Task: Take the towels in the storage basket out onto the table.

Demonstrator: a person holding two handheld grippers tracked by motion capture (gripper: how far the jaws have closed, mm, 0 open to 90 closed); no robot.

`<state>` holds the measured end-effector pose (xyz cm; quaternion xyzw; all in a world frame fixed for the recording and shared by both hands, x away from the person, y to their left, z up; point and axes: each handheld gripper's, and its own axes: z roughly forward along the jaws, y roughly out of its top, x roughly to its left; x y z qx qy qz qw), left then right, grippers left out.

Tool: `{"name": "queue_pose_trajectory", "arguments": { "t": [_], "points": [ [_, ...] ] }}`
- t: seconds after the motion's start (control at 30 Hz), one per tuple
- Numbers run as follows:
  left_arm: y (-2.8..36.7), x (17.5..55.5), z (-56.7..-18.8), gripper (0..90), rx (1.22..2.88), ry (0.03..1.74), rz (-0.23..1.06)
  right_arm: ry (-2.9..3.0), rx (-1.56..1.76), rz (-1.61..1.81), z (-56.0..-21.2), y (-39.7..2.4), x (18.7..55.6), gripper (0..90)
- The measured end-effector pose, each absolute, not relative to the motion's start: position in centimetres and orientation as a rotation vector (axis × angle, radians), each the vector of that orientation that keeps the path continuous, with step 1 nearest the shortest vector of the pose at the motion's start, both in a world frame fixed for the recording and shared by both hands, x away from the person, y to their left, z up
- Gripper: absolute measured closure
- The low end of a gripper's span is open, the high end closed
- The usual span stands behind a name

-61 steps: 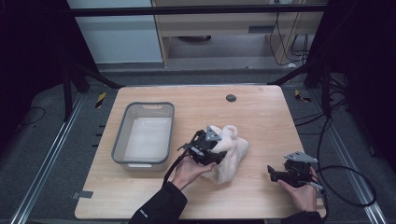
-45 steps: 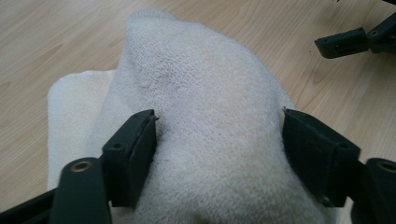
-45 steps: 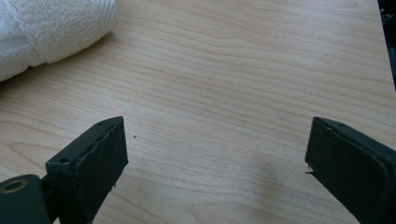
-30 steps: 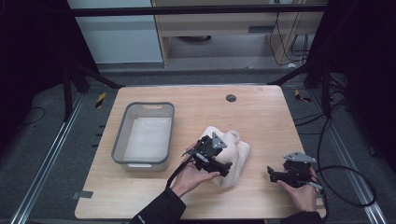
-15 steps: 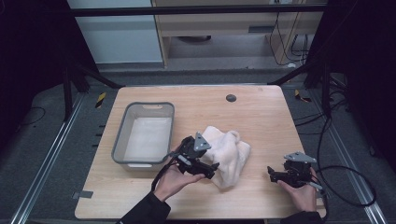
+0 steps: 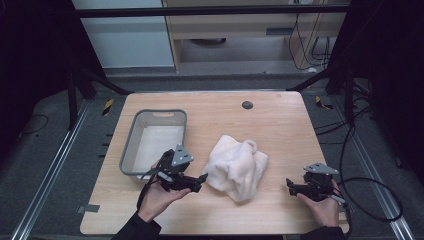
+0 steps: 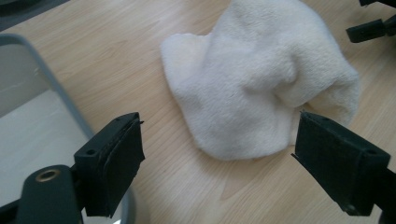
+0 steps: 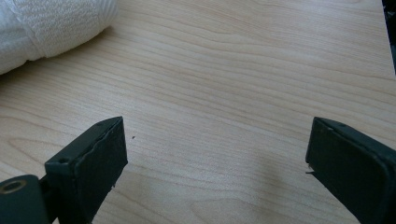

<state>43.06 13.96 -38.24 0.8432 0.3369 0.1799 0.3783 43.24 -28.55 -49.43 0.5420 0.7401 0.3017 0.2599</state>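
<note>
Grabbing the white towel (image 6: 236,167) goes best low at its near edge — left hand-held gripper (image 6: 198,179) is wide and empty, right hand-held gripper (image 6: 291,186) too.

Your left gripper (image 6: 202,177), the one beside the grey bin (image 6: 131,145), is a black boxy tool topped by a grey three-cornered plate, with black cable looping under your hand. Its two jaws are flat black blocks with rubbery pads, and a brass-ringed hole sits at one base. Your right gripper (image 6: 288,186), far from the bin, matches it and trails a long black cable. Your sleeves are dark.
</note>
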Motion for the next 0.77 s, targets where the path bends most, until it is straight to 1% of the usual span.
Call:
{"name": "queue_pose_trajectory", "arguments": {
  "t": [0.77],
  "points": [
    [22.7,41.9,-38.4,17.8,1.979,1.067,0.558,2.007,1.467,0.822,-49.3,-28.5,43.0,6.6]
  ]
}}
